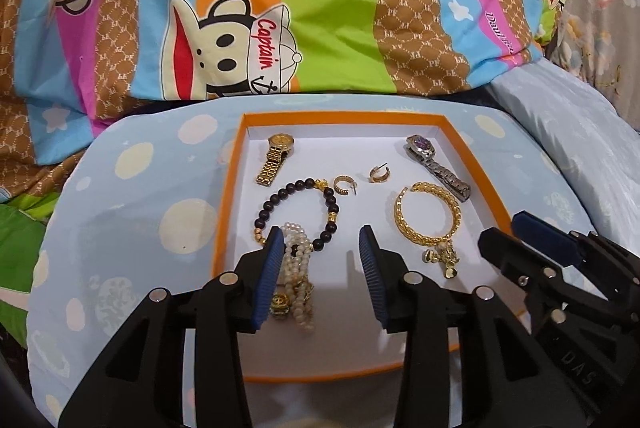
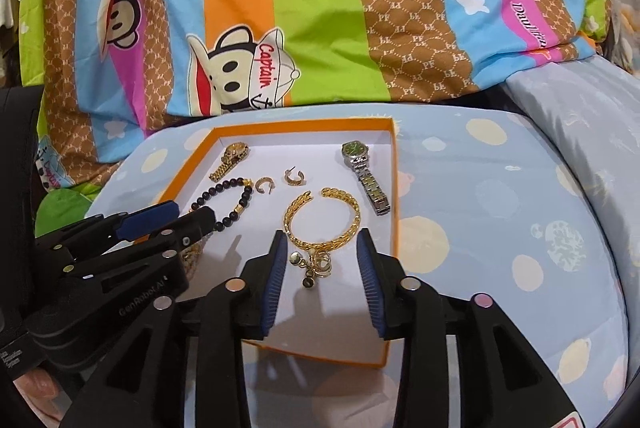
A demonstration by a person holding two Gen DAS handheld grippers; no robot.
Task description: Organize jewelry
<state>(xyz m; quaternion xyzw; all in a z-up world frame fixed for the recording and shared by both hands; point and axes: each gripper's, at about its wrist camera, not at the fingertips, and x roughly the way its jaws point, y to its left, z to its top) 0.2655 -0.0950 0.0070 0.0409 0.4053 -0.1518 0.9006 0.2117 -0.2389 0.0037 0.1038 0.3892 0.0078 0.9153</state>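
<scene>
Landmark: orange-rimmed box (image 1: pixel 230 183) w/ white floor, sitting on blue dotted cushion (image 1: pixel 132 195), striped monkey-print blanket (image 1: pixel 320 7) behind it.

L gripper (image 1: pixel 320 268) hovering over near-left part of box, jaws apart, nothing clamped; blue ribbed pads (image 1: pixel 267 276) w/ white floor between. Pearl bracelet (image 1: pixel 296 268) lying just inside left pad at near-left of box, overlapping near side of dark bead bracelet (image 1: pixel 298 214), which lies left-of-centre in box.

R gripper (image 2: pixel 322 268) over near-right part of box, jaws apart too, holding nothing. Gold chain bangle (image 2: pixel 322 216) flat on box floor just ahead of its tips, opening facing far wall; charm cluster (image 2: pixel 316 262) between the two pads, not visibly touched.

Far-left corner of box: gold watch (image 1: pixel 276 157), strap angled toward near side. Far-right, along right wall: silver watch (image 2: pixel 366 175), dial toward far wall. Mid-box betw. watches: 2 small gold hoop earrings (image 1: pixel 360 179), side by side, apart from each other, just beyond both bracelets.

All jewelry inside box. In R wrist view, L gripper coming in from left over near-left rim; in L wrist view, R gripper at right over near-right rim.
</scene>
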